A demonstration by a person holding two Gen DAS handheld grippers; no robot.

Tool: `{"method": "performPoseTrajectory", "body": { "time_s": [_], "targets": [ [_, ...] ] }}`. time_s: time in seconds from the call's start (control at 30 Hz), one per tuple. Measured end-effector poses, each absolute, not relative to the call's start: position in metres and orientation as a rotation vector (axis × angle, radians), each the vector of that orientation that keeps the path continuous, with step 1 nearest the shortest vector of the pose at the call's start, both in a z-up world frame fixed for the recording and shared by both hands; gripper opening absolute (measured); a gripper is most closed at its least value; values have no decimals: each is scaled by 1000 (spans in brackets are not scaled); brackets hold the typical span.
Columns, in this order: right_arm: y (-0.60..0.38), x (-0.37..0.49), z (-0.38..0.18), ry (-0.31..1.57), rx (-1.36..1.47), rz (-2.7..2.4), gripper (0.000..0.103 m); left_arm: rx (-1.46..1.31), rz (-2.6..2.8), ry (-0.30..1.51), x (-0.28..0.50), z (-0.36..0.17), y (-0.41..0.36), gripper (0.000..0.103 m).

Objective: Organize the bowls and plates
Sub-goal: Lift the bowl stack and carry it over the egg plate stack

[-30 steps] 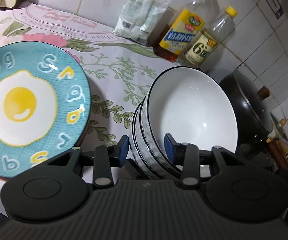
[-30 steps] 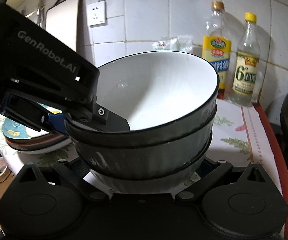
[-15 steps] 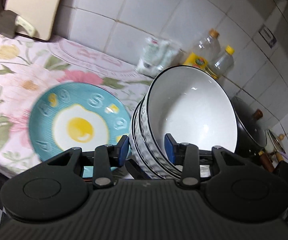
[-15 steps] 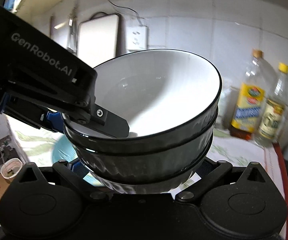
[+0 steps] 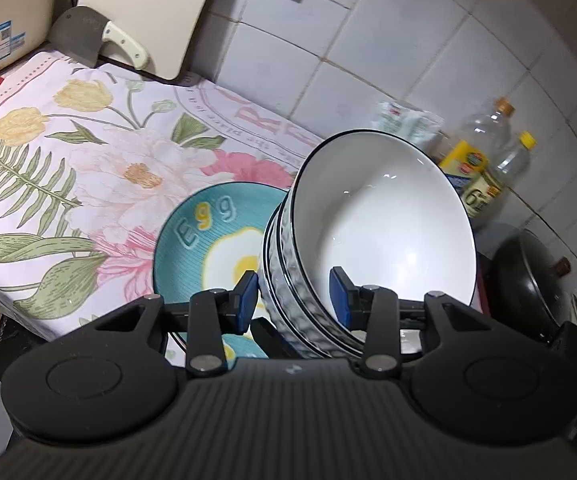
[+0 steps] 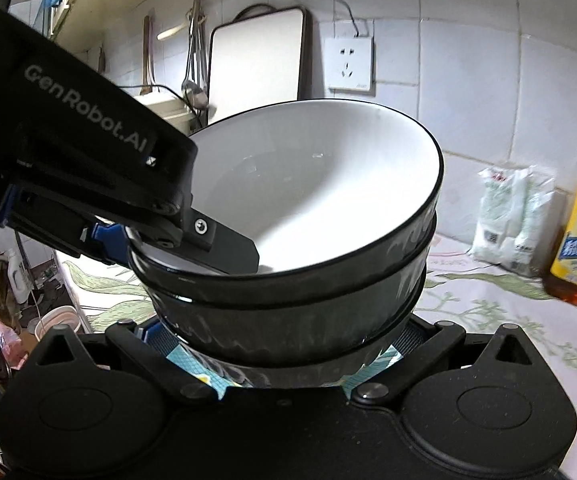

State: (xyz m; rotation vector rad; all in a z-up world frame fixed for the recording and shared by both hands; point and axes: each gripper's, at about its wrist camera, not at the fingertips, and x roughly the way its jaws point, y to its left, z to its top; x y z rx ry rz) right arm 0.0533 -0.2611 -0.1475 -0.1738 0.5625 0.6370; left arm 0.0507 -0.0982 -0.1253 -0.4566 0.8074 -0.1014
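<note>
The left gripper (image 5: 292, 296) pinches the rim of the stacked bowls (image 5: 380, 232), one pad inside and one outside. The right gripper (image 6: 276, 344) clamps the stack's base from the opposite side, probably because nested bowls are heavy; they hang above the egg plate (image 5: 204, 232).

White tiled wall (image 6: 488, 92), wall socket (image 6: 348, 64), floral cloth on the counter (image 5: 88, 168), dim light.

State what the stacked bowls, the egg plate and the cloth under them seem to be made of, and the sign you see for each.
Bowls: probably glazed ceramic; the white inside is glossy with bright glints, the dark outside is ribbed.
Egg plate: likely glazed ceramic too; raised letters and fine ridges under a soft sheen.
Cloth: looks like printed plastic or oilcloth, smooth and flat with flowers; woven fabric cannot be ruled out.
</note>
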Motion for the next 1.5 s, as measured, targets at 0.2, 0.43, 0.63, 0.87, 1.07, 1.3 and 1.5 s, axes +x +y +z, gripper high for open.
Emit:
{"method": "performPoseTrajectory", "body": {
  "time_s": [0.2,0.43,0.63,0.87,1.07,1.3,1.5],
  "targets": [
    [-248,68,-163,588,-157,653,103,-446,-76,823,66,-137,-88,37],
    [-240,84,-174,646,-158,656,103,-452,-61,840,80,-153,-80,37],
    [-232,98,-181,691,-175,664,103,-478,-43,855,90,-163,-74,37],
    [-228,103,-188,745,-186,673,103,-493,-24,884,93,-173,-71,37],
    [-227,106,-189,776,-182,671,103,-492,-4,874,90,-173,-75,37],
    [-226,102,-188,803,-180,638,103,-472,-16,868,89,-172,-75,37],
    [-227,80,-183,853,-195,616,103,-419,-3,894,90,-164,-83,42]
  ]
}}
